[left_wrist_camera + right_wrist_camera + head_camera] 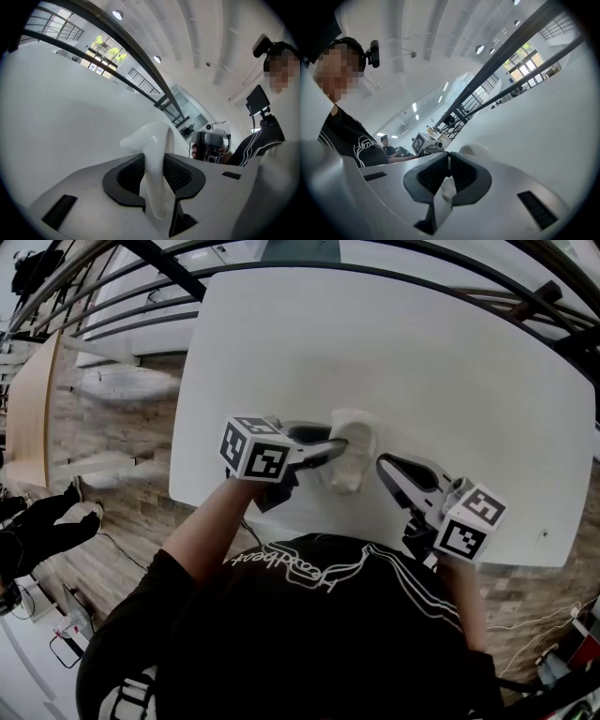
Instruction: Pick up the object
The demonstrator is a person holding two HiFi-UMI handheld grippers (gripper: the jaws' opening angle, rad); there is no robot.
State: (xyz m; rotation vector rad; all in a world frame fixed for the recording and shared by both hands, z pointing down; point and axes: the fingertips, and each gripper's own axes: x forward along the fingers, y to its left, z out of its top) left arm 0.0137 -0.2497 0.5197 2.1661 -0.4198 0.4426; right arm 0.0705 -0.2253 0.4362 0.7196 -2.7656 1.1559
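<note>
A glossy white moulded object (354, 463) sits at the near middle of the white table (422, 362). My left gripper (339, 444) reaches in from the left and is shut on it. In the left gripper view the black pads (129, 174) press both sides of the white object (152, 140), which rises above them. My right gripper (382, 465) lies just right of the object, jaws shut with nothing held. In the right gripper view the object's rounded top (474, 149) shows just beyond my right gripper (449, 161).
The table's near edge runs close under both grippers, and its left edge drops to a wood-plank floor (122, 474). Dark railings (112, 296) cross the back. Another person (37, 521) stands on the floor far left.
</note>
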